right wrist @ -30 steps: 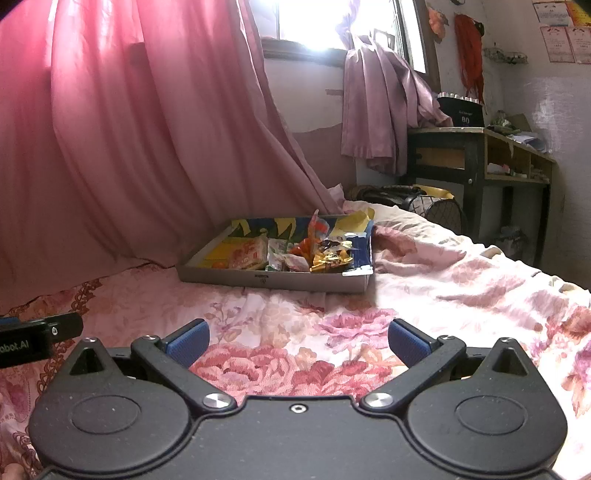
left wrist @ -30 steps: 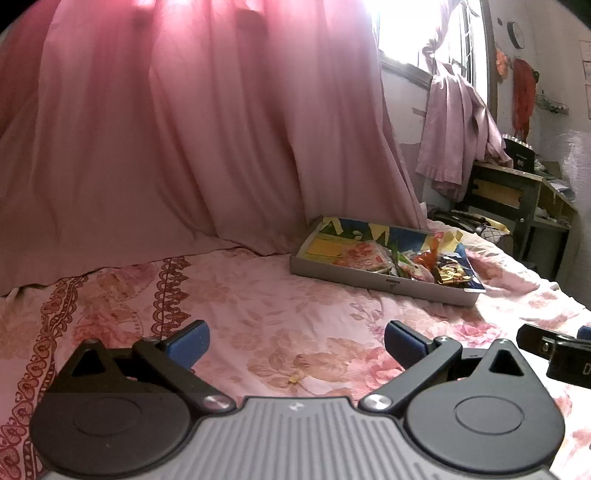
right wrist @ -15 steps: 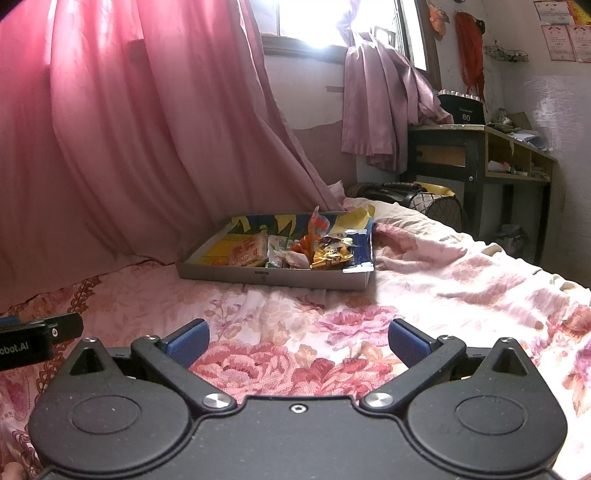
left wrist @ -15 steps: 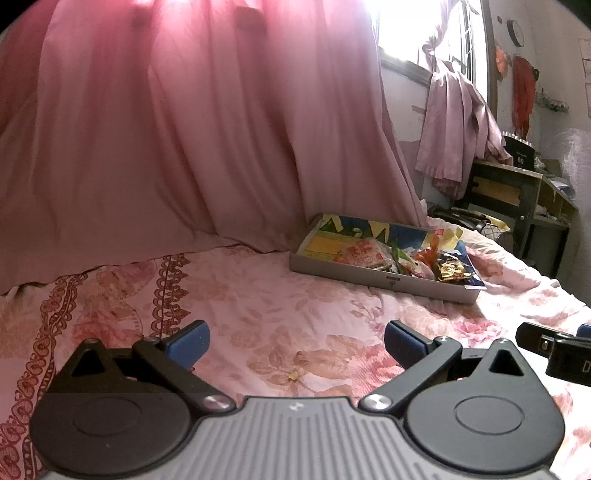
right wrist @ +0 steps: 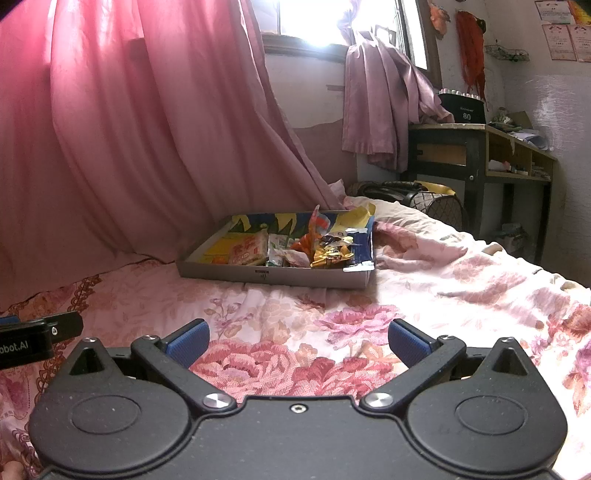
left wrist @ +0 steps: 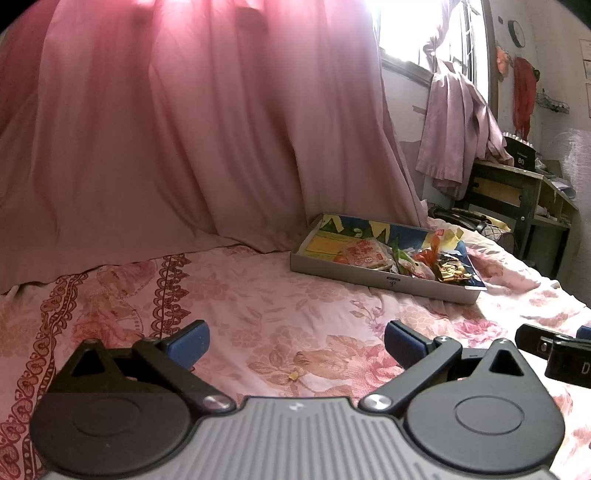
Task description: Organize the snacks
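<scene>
While both pairs of jaws stand wide apart with nothing between them, the left gripper (left wrist: 293,341) and the right gripper (right wrist: 297,341) hover low over the bed (right wrist: 461,266), side by side and both facing the same way. Their spread looks like readiness rather than a grasp: only the floral bedspread (left wrist: 258,295) shows between the blue pads (right wrist: 188,341), and no packet lies within reach of either tool. A small yellowish crumb (left wrist: 293,376) sits on the cloth just ahead of the left gripper, too small to identify.

Farther out, well apart from both grippers, the snacks (right wrist: 295,249) lie heaped in a shallow cardboard tray (left wrist: 369,275) that rests flat on the bed near the foot of the pink curtain (left wrist: 184,129). The packets crowd toward one end of the tray, leaving its printed bottom bare at the other, which suggests the sorting is done there: a red-and-white packet (left wrist: 367,254), a green one beside it, orange wrappers and a gold foil piece (right wrist: 330,253) touch or overlap one another. Nothing lies loose on the bedspread, so the collecting appears finished or nearly so.

Beyond the bed stand a dark wooden desk (right wrist: 480,147) and a window (right wrist: 314,22) with a tied lilac drape (right wrist: 380,103).
</scene>
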Motion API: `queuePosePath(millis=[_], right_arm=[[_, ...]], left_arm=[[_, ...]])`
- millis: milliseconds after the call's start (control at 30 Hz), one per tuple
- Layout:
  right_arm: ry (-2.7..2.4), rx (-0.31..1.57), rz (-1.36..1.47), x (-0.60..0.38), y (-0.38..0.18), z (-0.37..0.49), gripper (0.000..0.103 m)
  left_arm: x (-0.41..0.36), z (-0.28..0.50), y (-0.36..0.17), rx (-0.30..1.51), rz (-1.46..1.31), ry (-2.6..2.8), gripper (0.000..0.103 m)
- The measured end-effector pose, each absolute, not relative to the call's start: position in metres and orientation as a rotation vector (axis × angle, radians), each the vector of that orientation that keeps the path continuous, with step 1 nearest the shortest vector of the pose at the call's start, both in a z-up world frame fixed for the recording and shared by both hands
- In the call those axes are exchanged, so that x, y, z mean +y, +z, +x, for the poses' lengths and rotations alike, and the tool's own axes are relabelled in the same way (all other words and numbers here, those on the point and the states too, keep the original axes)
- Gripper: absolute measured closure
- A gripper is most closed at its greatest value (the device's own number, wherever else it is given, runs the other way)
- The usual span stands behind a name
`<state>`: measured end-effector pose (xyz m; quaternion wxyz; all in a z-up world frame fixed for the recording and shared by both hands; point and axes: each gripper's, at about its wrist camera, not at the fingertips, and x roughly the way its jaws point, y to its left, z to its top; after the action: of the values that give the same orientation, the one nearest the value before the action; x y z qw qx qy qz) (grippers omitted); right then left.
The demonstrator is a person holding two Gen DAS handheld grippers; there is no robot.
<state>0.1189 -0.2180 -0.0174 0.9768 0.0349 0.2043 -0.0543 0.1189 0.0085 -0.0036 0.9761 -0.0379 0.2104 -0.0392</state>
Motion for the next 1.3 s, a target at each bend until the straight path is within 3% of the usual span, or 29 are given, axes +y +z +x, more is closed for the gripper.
queuePosePath(millis=[1300], right_arm=[[-0.106,0.422,0.068,-0.2177,-0.0203,0.1195,0.001]], left_arm=[[0.0082,0.1187,-0.0029,0.429,-0.076,-0.078,0.0]])
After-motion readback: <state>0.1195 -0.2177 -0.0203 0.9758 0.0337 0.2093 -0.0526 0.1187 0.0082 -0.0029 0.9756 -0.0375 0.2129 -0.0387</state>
